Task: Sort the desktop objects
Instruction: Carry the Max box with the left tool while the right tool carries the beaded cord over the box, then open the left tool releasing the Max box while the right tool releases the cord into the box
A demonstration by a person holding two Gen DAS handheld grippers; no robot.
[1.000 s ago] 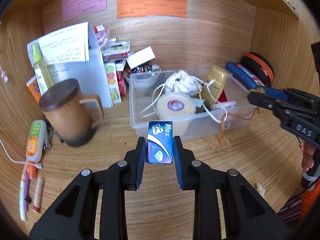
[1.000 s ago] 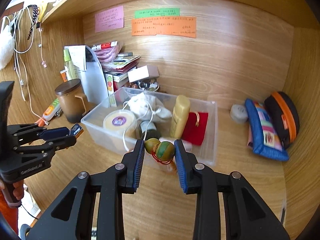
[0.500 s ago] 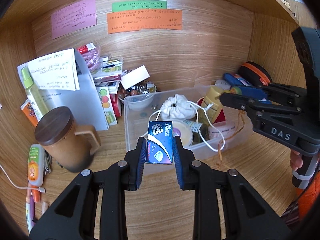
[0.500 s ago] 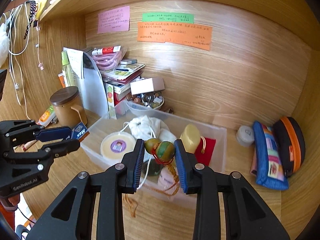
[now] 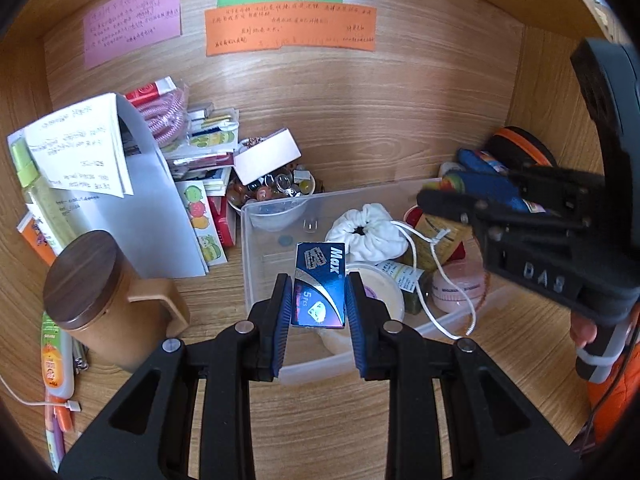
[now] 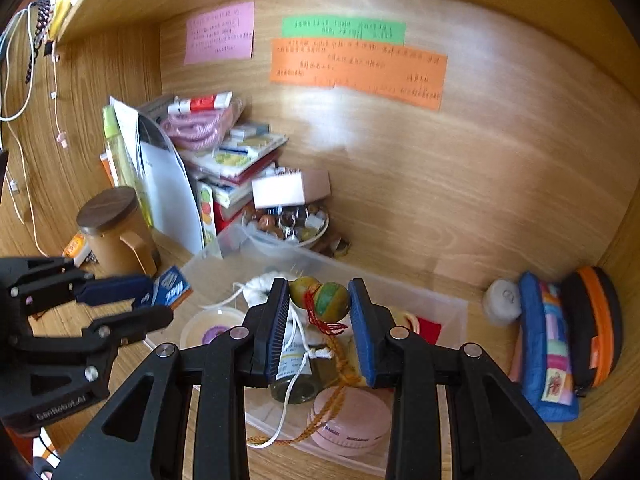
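Blue razor-blade box [image 5: 319, 285] in the left gripper [image 5: 319, 305] and gourd charm [image 6: 323, 298] in the right gripper [image 6: 320, 328] hang clamped over the crowded clear bin [image 5: 250, 248], where the charm's dangling tassel might snag the white cord.

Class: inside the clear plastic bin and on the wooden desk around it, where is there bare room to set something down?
Inside the clear plastic bin, only the left end is bare, beside the white drawstring pouch; the rest is crowded. Bare wooden desk lies before the bin, and between it and the blue fabric pouch. The back-left corner is cluttered.
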